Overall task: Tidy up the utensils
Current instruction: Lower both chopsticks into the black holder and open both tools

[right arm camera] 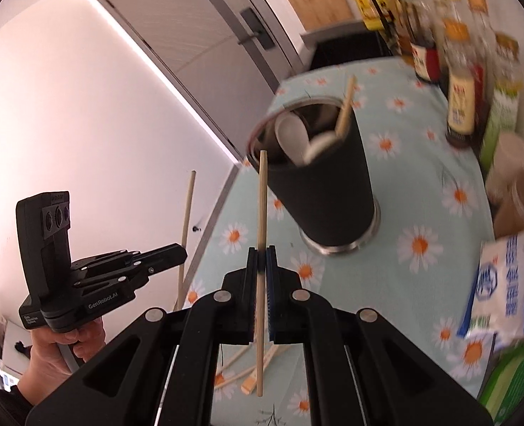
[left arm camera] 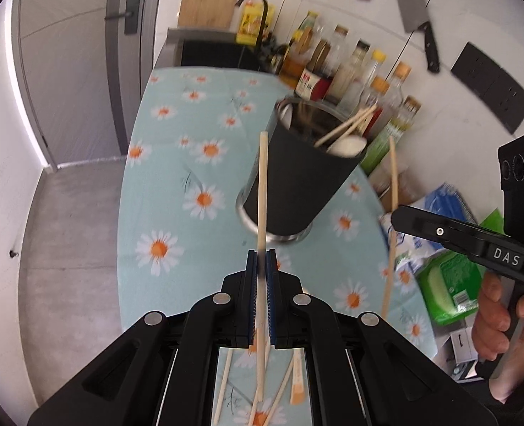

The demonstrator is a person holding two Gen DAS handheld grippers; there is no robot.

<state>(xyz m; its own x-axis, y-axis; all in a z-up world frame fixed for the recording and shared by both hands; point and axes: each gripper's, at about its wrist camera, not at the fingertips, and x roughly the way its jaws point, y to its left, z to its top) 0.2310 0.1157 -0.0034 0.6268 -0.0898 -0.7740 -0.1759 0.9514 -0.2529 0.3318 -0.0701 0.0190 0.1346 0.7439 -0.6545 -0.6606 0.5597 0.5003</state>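
A black utensil cup stands on the daisy tablecloth, holding chopsticks and a white spoon; it also shows in the right wrist view. My left gripper is shut on a wooden chopstick, held upright in front of the cup. My right gripper is shut on another chopstick, also upright near the cup. Each gripper shows in the other's view: the right one at the right with its chopstick, the left one at the left with its chopstick. Several loose chopsticks lie on the cloth below.
Sauce bottles line the wall behind the cup. Packets and a green sponge pack sit at the right. A cleaver and spatula hang on the wall. A sink with black tap lies beyond the table.
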